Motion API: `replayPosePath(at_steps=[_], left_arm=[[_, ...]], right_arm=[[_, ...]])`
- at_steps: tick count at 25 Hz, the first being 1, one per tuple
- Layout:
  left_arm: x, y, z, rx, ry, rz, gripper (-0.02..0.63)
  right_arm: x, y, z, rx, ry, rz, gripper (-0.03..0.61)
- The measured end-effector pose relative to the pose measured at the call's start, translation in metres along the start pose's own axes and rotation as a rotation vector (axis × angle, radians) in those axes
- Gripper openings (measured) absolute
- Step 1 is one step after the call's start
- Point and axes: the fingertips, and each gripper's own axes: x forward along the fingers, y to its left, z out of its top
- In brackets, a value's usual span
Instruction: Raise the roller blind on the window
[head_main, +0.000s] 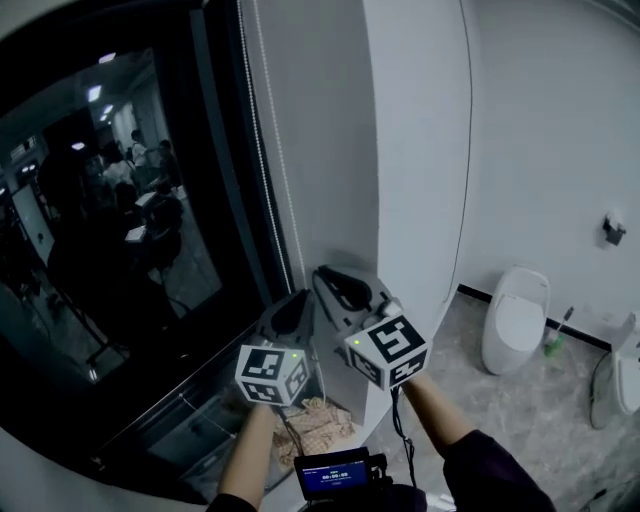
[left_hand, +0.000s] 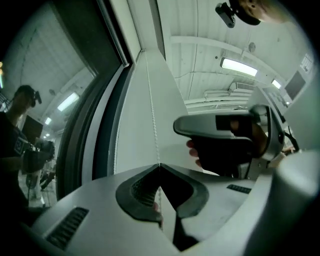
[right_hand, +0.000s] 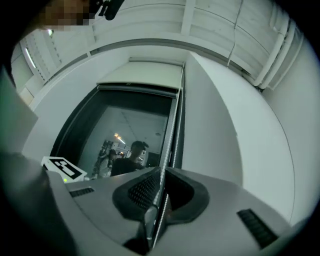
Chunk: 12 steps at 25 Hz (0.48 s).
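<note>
White bead chain (left_hand: 153, 115) is pinched by both grippers beside the window. In the left gripper view, the left gripper (left_hand: 159, 167) is seen with its dark pads brought together on the chain, which is drawn taut from the jaw tips up along the pale wall (left_hand: 135, 125). In the right gripper view, the right gripper (right_hand: 161, 172) is likewise clamped on the chain (right_hand: 168, 140), and a second strand is seen just beside the held one against the dark window frame (right_hand: 181, 120). Whether both grippers are on the same strand cannot be told. The roller blind (right_hand: 142, 76) is seen as a pale roll at the very top of the window, with the dark glass (right_hand: 125, 130) below it left uncovered; reflected ceiling lights and figures are shown in that glass. In the head view, the two grippers are held side by side close to the wall at the window's lower right corner, the right one (head_main: 332, 280) slightly further forward than the left (head_main: 298, 305), and each marker cube (head_main: 270, 372) is turned toward the camera. A white toilet (head_main: 515, 320) is seen well apart to the right on the marbled floor (head_main: 520, 430), and a small lit screen (head_main: 333, 472) is seen near the bottom edge.
</note>
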Motion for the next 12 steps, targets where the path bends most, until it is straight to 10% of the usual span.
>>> replayPosePath(at_steps=[12], left_arm=[[-0.011,-0.001,0.010,0.028,-0.070,-0.012,0.015]], right_arm=[[0.013,0.001,-0.001,-0.036,0.001,-0.011,0.014]])
